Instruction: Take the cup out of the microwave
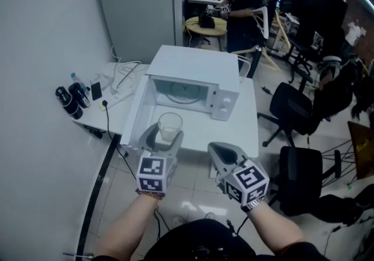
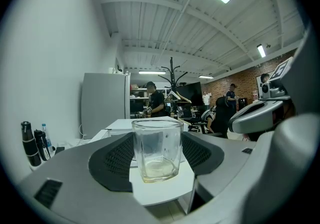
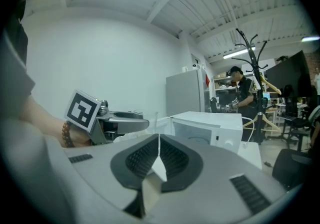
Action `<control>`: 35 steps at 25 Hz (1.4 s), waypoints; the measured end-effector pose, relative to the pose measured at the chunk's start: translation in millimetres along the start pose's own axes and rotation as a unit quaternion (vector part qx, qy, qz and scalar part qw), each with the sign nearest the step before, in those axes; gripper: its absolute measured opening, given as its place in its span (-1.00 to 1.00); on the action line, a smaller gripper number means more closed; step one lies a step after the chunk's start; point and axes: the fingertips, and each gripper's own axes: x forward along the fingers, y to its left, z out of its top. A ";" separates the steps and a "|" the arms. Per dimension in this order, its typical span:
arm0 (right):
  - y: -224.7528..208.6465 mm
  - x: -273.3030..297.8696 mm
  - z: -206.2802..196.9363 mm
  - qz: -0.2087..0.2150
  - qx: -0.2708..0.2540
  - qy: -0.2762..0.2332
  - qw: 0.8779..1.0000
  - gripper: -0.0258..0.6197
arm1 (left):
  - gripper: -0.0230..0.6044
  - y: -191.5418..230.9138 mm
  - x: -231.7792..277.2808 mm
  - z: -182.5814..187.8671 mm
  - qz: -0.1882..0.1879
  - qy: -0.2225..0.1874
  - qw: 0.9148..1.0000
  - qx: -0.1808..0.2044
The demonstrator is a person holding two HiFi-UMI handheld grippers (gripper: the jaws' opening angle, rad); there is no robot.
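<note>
A clear glass cup [image 1: 169, 126] stands upright between the jaws of my left gripper [image 1: 165, 137], in front of the microwave and outside it. In the left gripper view the cup [image 2: 156, 150] fills the gap between the dark pads [image 2: 112, 160], which press on both its sides. The white microwave [image 1: 193, 67] sits on the white table [image 1: 234, 131] with its door [image 1: 139, 115] swung open to the left; the cavity shows only the glass turntable [image 1: 184, 95]. To the right of the cup my right gripper [image 1: 217, 149] is shut, its pads [image 3: 172, 160] together with nothing between them.
Dark bottles [image 1: 73, 99] and a power strip with cables [image 1: 120, 79] lie on the table's left part. A grey cabinet [image 1: 143, 9] stands behind. Black office chairs [image 1: 292, 111] stand to the right, and a person [image 1: 242, 3] works at the back.
</note>
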 end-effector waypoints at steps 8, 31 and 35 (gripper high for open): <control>-9.4 -12.3 -0.1 0.013 -0.005 -0.007 1.000 -0.86 | 0.04 -19.9 -6.2 1.5 0.008 -0.005 1.000 -0.004; -21.3 -21.8 -0.7 0.031 -0.012 -0.019 0.999 -0.87 | 0.04 -45.1 -4.0 11.5 0.014 -0.011 1.000 -0.001; -21.1 -23.2 -1.8 0.032 -0.014 -0.015 0.999 -0.87 | 0.04 -45.9 -3.8 9.8 0.015 -0.009 1.000 -0.001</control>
